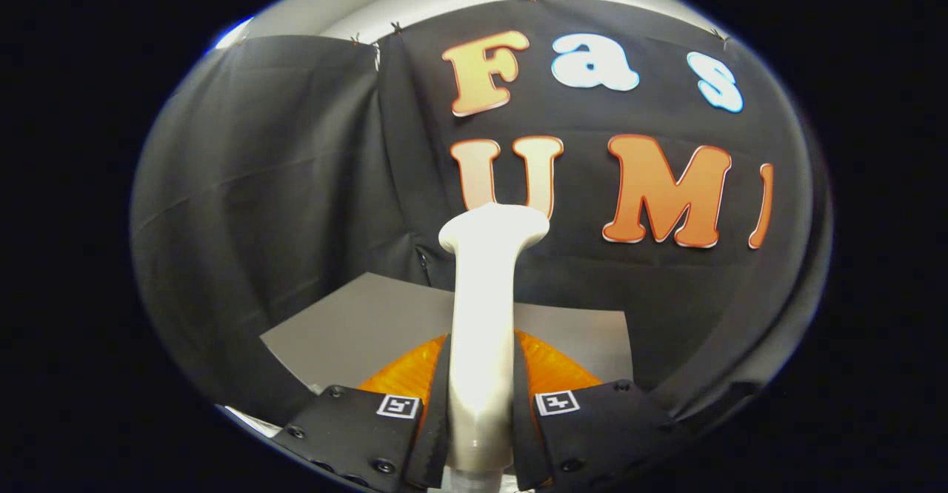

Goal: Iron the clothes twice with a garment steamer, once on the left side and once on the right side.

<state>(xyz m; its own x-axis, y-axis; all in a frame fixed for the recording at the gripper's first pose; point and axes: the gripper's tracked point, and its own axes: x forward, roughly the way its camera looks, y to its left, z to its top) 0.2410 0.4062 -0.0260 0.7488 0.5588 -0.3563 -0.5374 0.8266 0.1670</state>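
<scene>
Gripper (480,423) clamped on garment steamer (485,308) handle, head raised above orange garment (552,371) on grey board's (355,323) near edge; rigid, smooth, likely top-heavy, so grip low on handle.

— What carried everything?
— A grey tabletop (348,323), set against the booth's black cloth wall.
— And directly on it?
— An orange garment (552,367) lay spread across its surface.

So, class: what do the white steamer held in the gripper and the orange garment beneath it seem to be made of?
Steamer: likely smooth plastic, since its white surface shows a soft sheen. The gripper is shut on it.
Orange garment: looks like a thin, slightly glossy fabric with fine ribbing; exact fibre unclear.
</scene>
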